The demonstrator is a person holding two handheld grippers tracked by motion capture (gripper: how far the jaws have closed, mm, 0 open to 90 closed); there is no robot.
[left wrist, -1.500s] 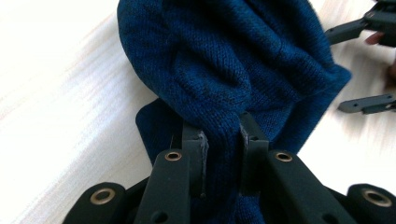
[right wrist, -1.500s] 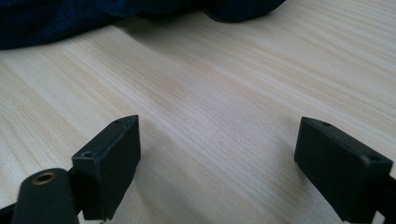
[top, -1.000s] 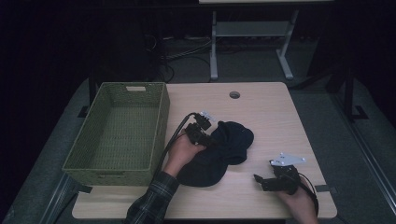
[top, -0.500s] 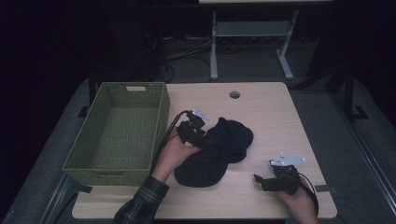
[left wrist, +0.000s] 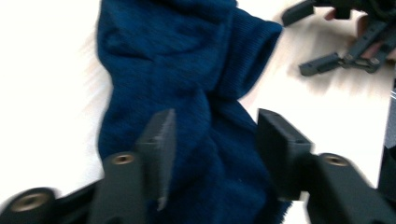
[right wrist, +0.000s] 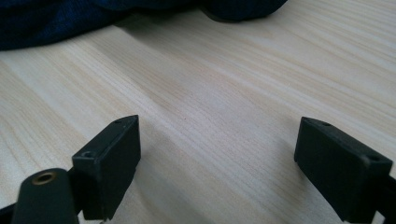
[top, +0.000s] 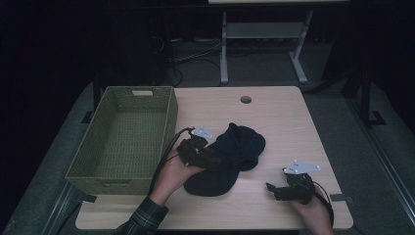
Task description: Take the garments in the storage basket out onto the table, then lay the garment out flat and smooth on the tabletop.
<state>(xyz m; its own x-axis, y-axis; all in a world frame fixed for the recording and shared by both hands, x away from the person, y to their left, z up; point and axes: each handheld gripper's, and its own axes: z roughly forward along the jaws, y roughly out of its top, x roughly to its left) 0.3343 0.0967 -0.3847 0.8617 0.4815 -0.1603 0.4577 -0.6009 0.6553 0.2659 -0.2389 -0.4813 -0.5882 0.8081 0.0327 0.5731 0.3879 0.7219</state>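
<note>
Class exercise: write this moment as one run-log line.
left gripper: jaws just closing, dark blue knit garment between them | right gripper: open, over bare table | basket: at garment's left

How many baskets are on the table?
1. The green woven basket sits at the table's left edge, beside the dark blue knit garment. Nothing seems to hide another.
</note>
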